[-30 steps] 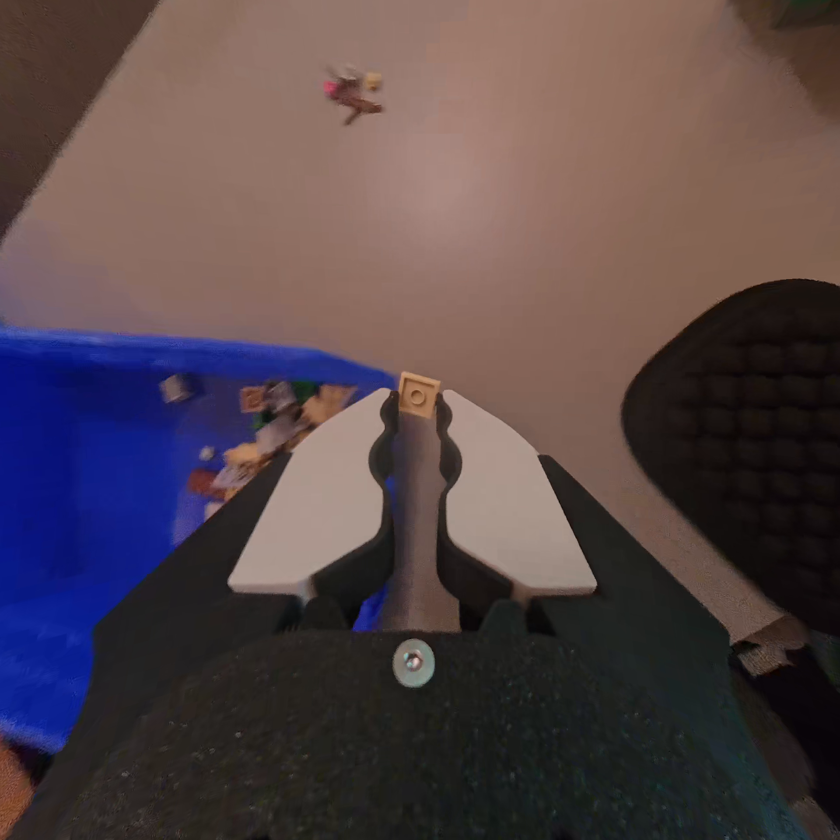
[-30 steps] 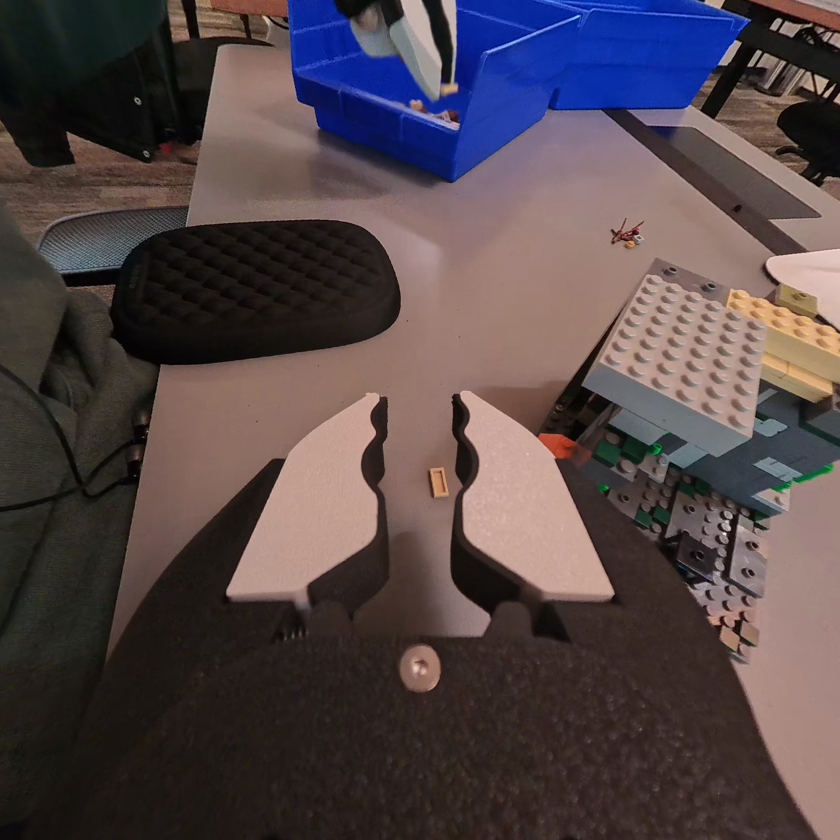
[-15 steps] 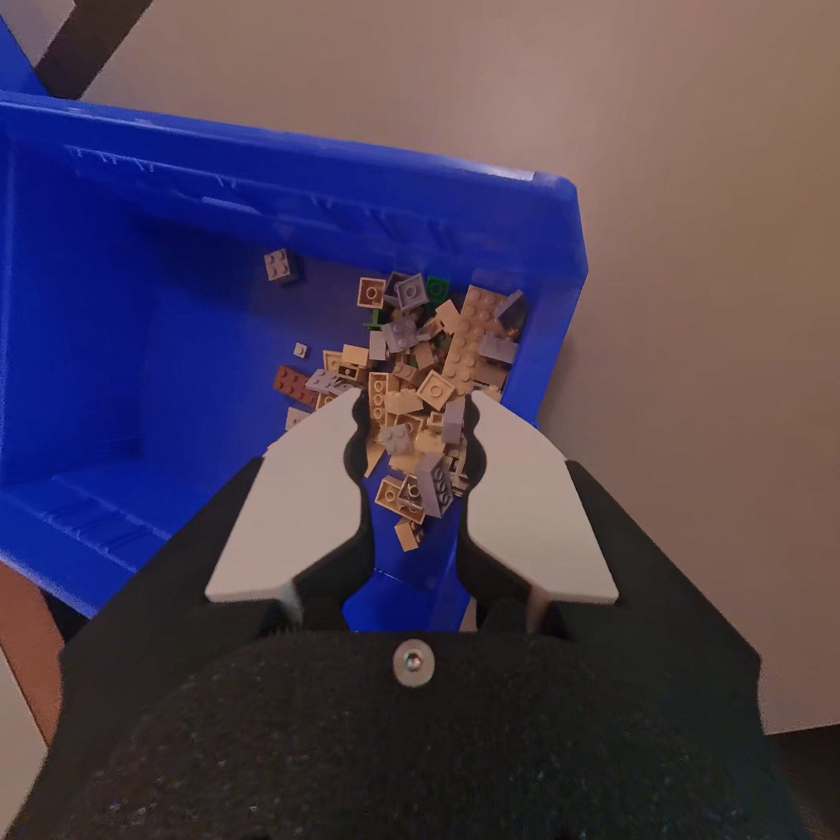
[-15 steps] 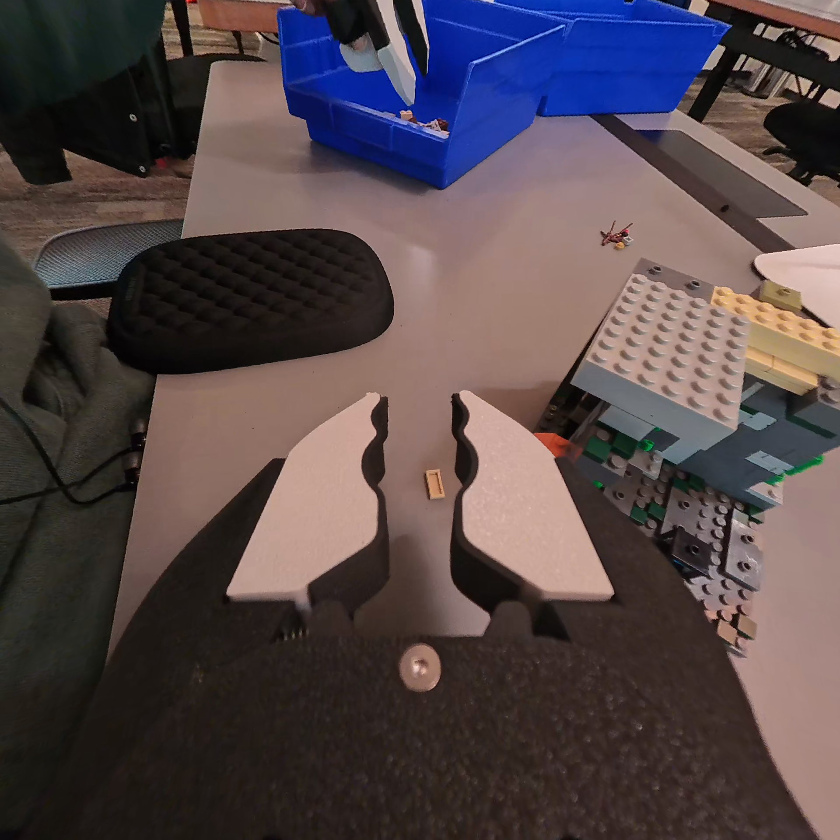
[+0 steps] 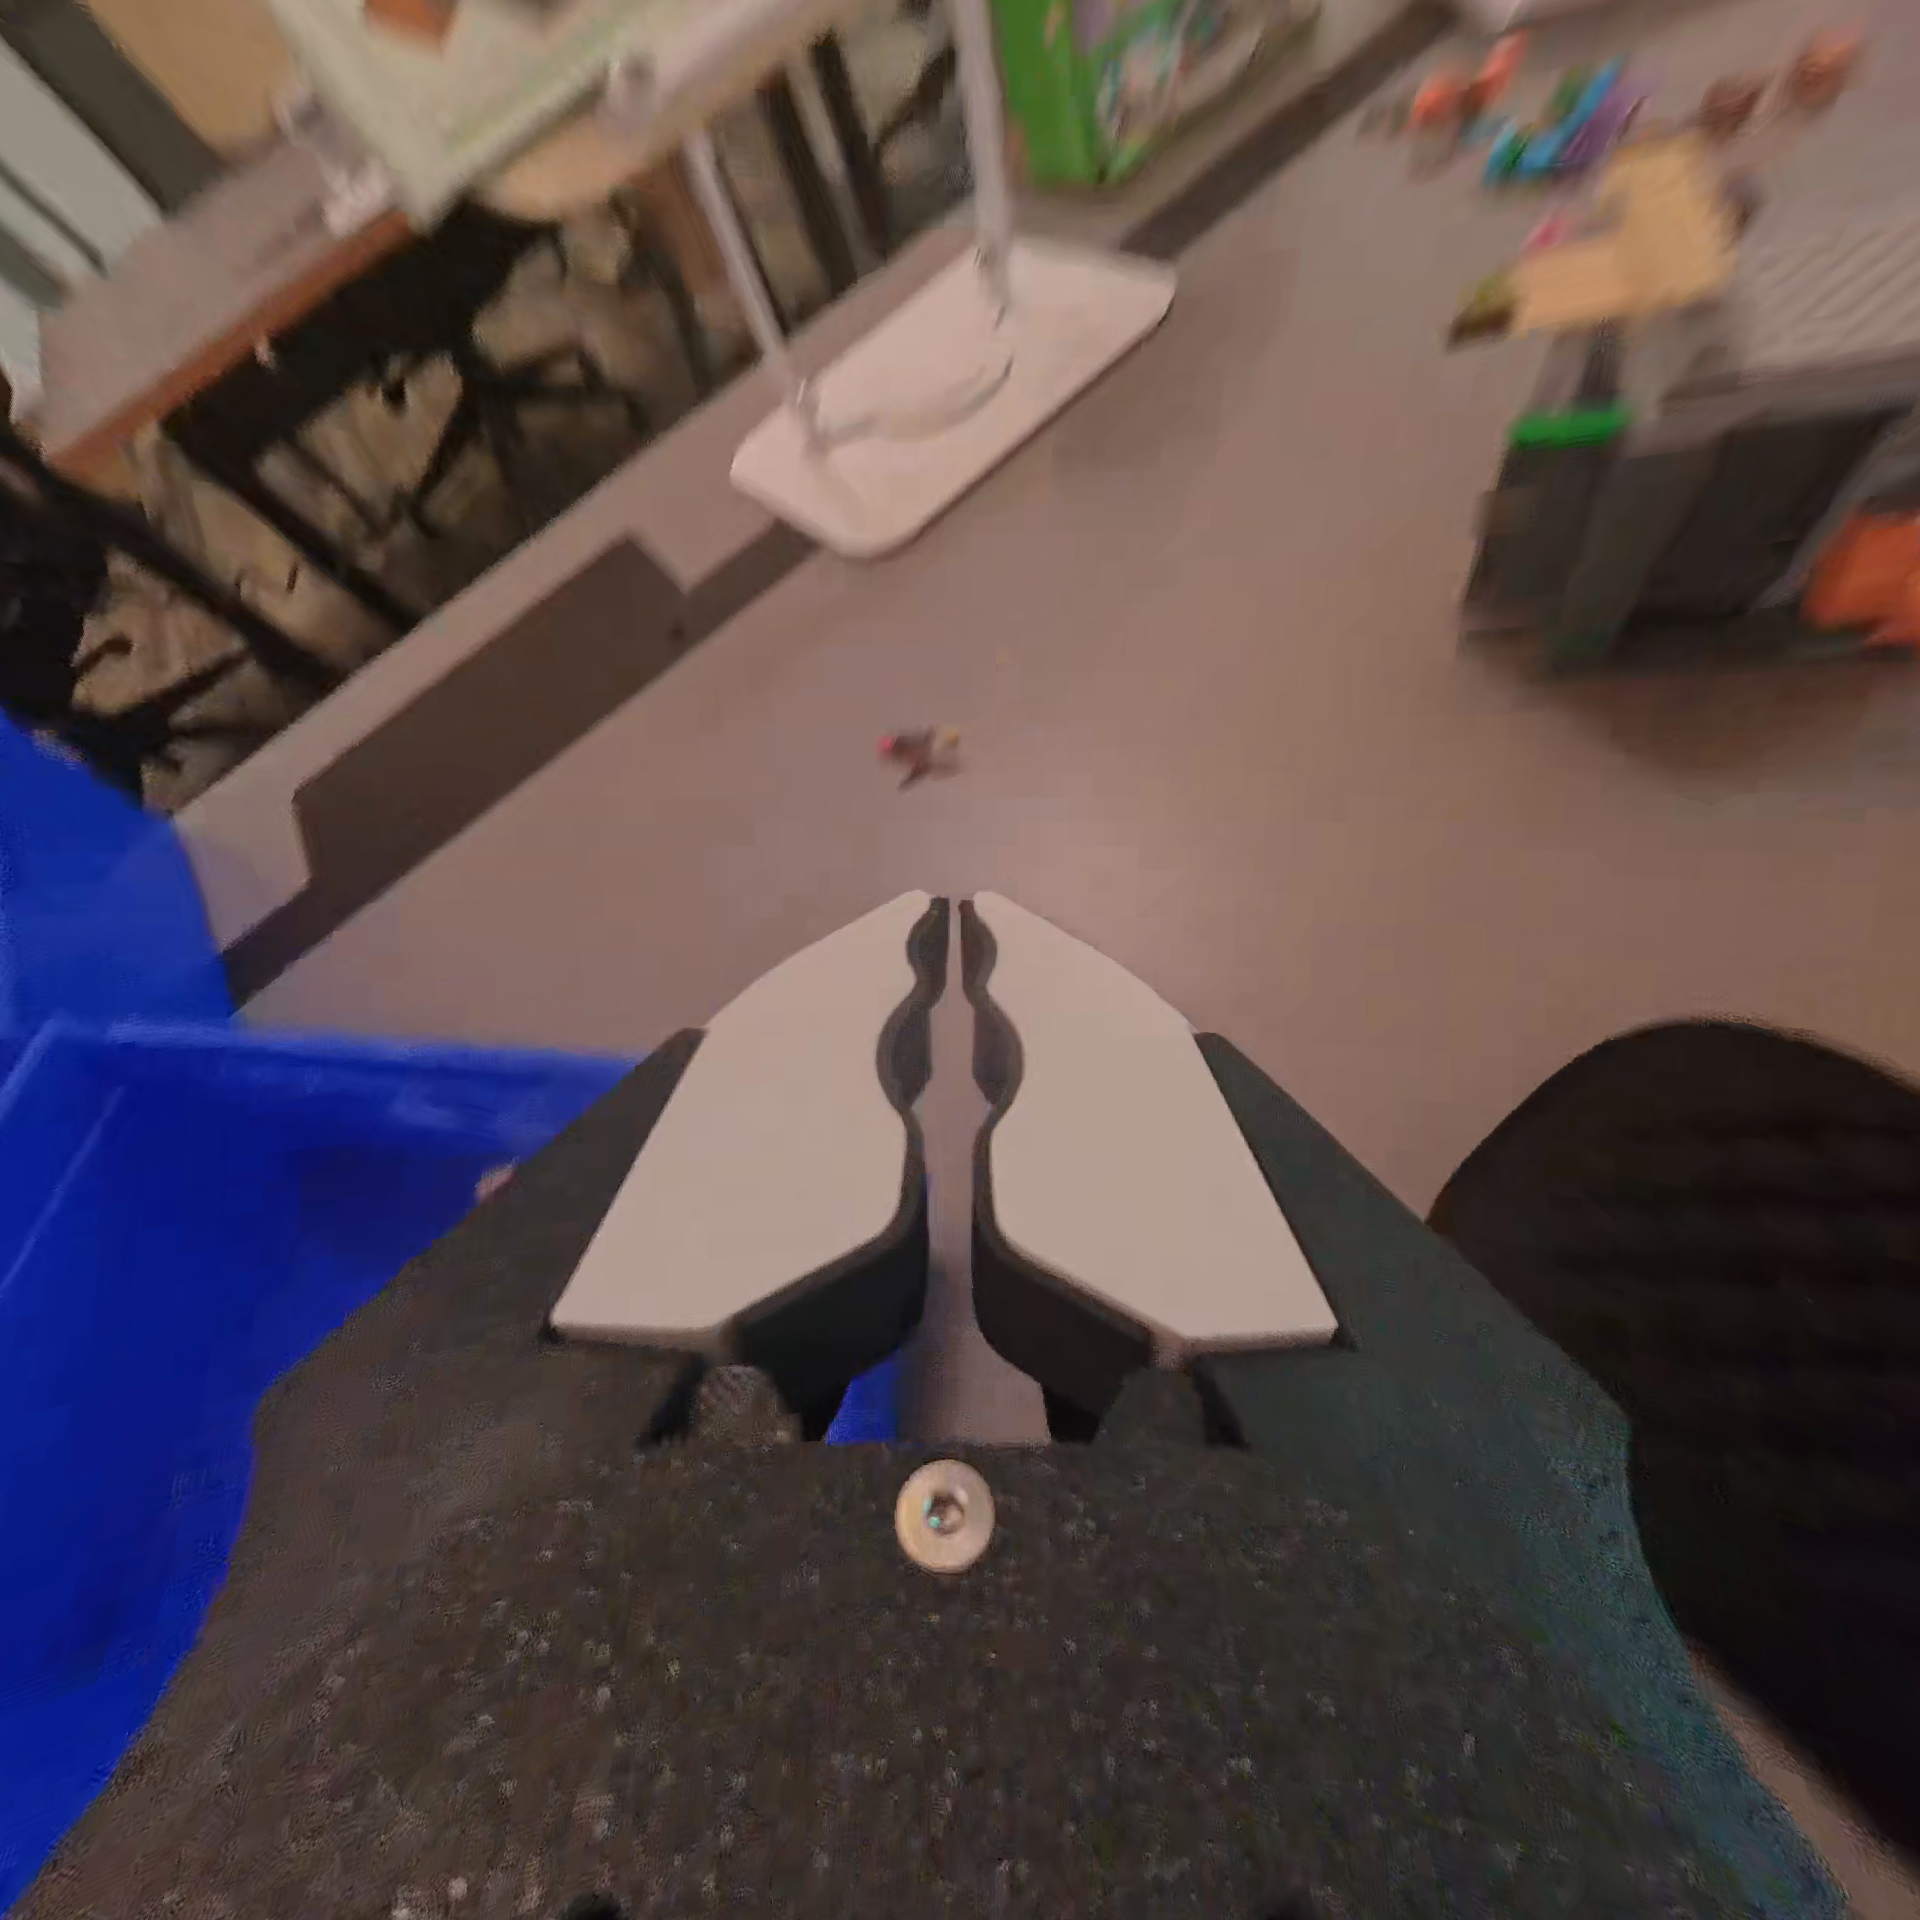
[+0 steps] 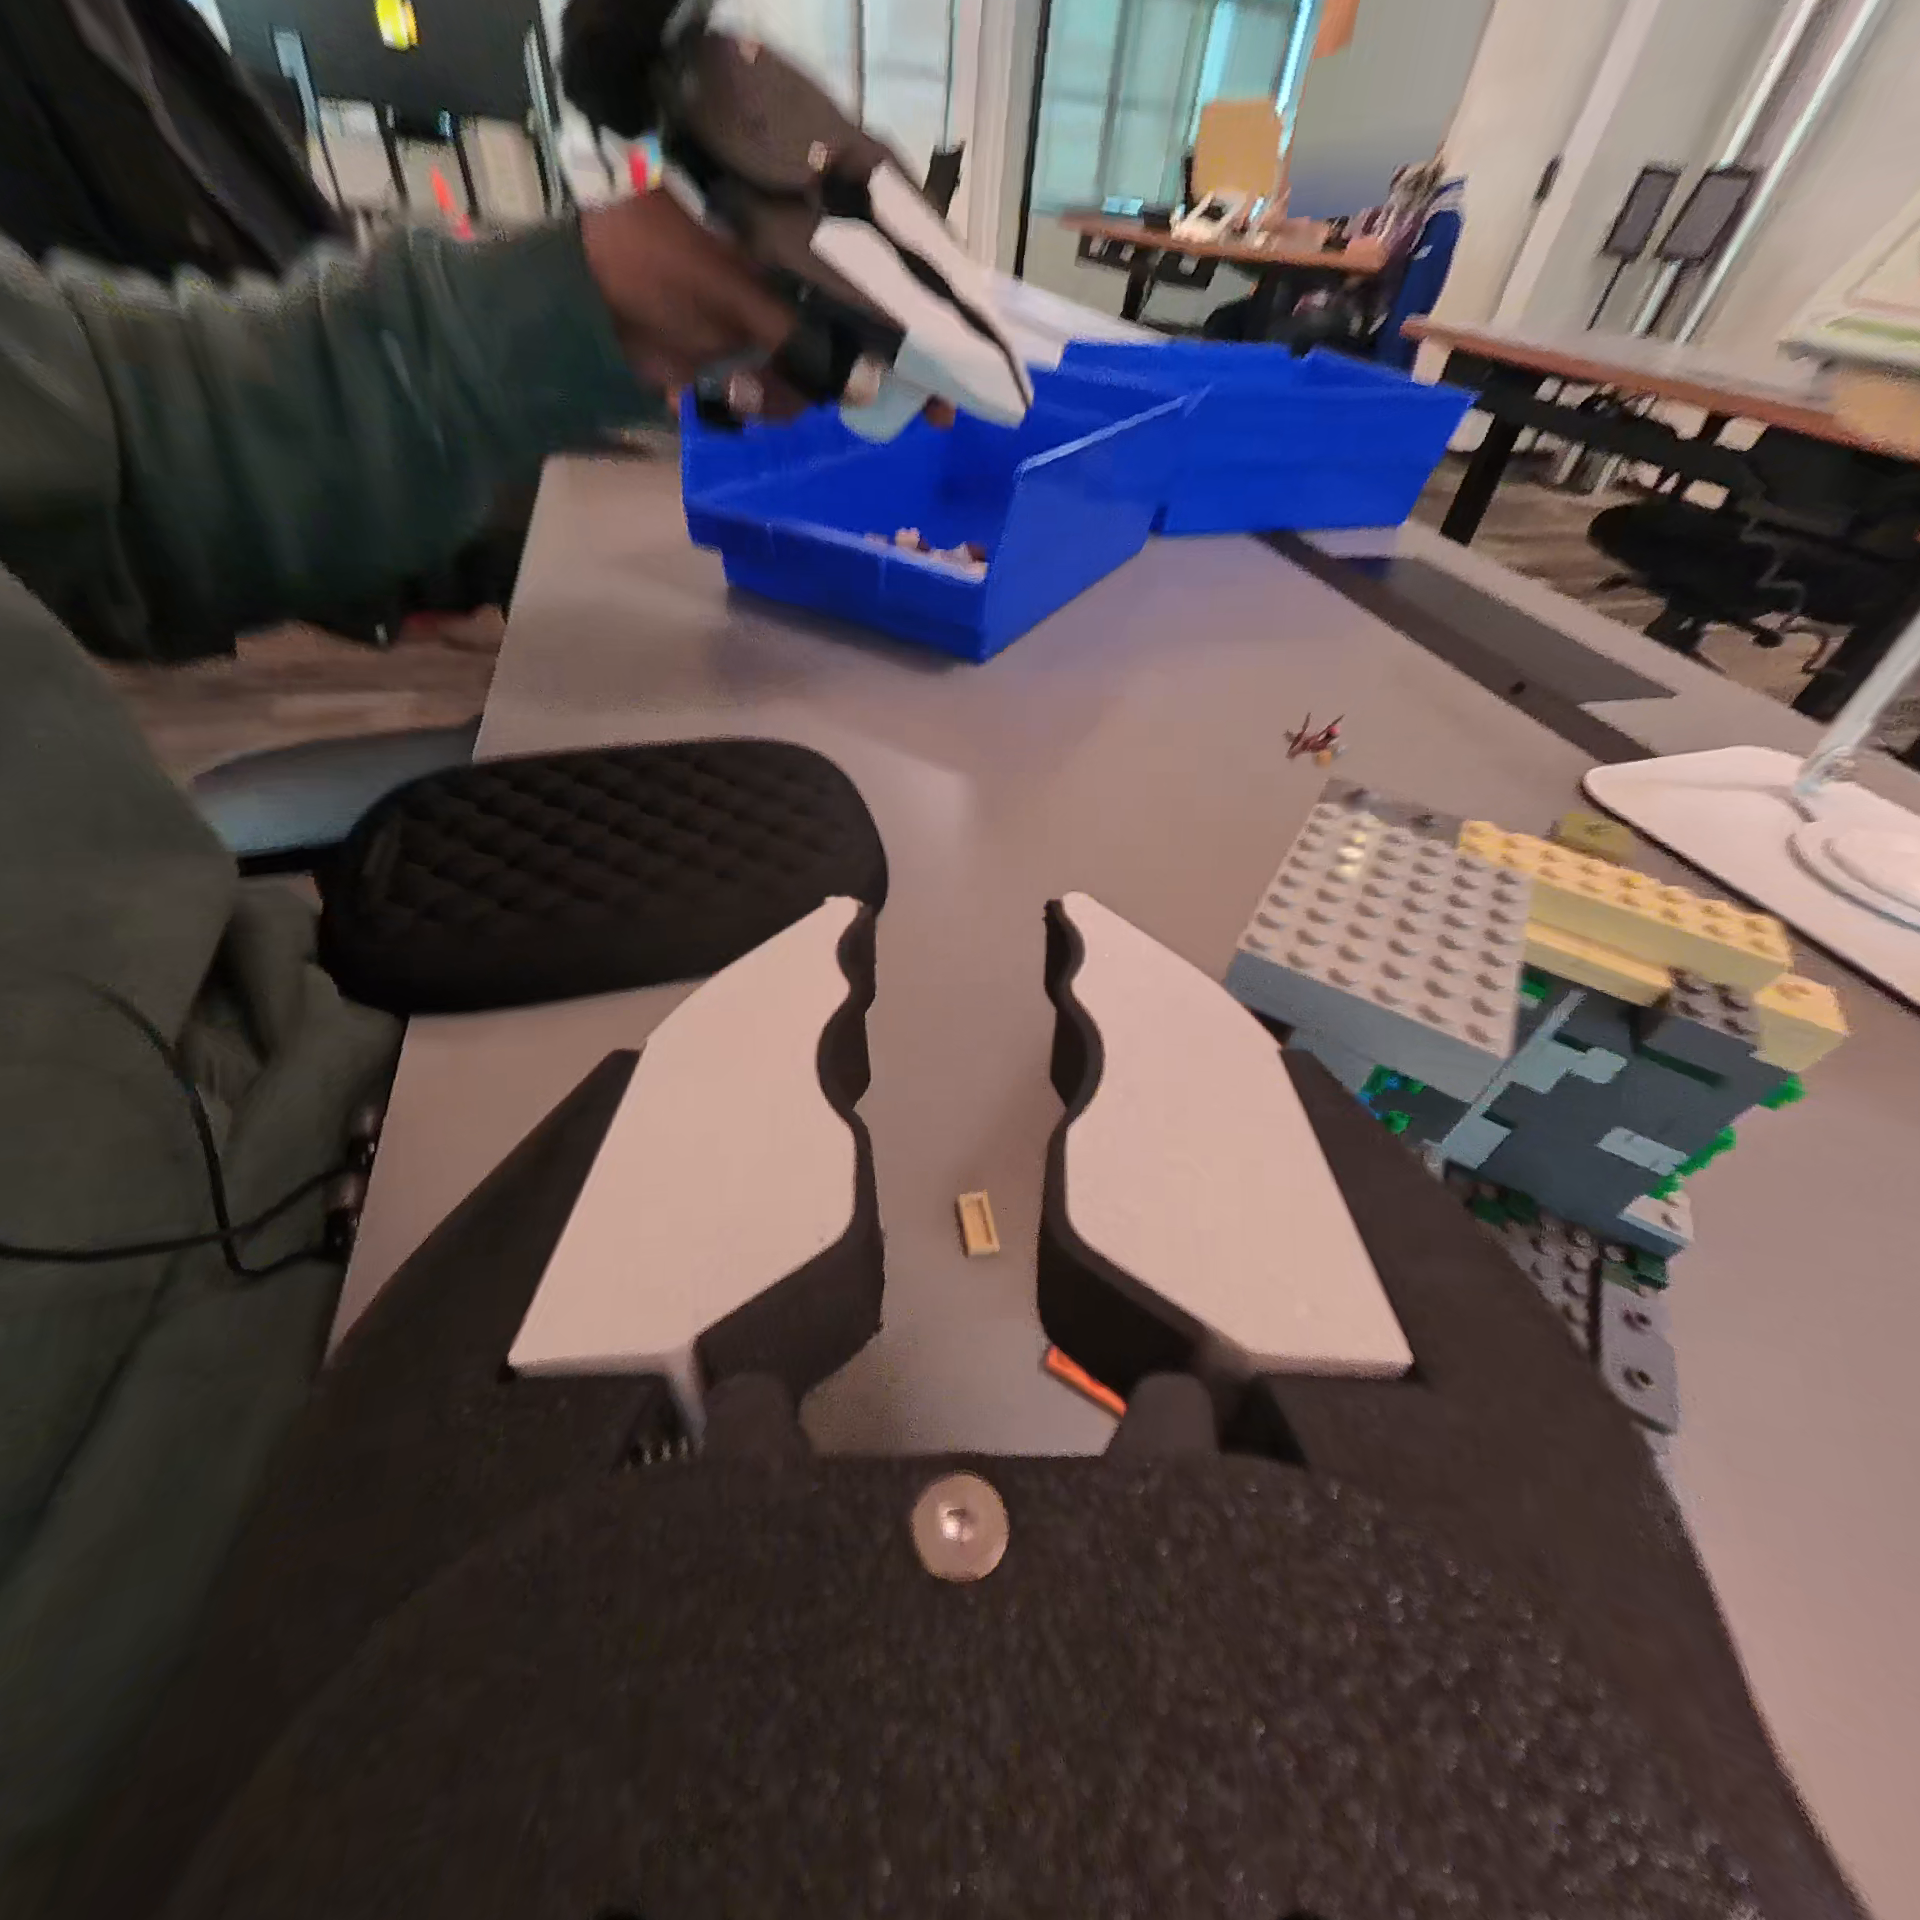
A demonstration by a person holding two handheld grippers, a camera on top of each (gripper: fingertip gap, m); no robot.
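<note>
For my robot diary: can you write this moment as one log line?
left hand-held gripper: shut, empty, above blue bin | right hand-held gripper: open over tan brick

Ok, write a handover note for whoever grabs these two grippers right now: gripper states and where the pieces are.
Left gripper: shut, nothing between its fingers, raised in the air by the open blue plastic bin, which holds loose small bricks.
Right gripper: open, empty, over the grey table. A small flat tan piece lies on the table between its fingers, touching neither.
Right of it stands a brick-built model with a grey studded top; left of it lies a black quilted pad.
</note>
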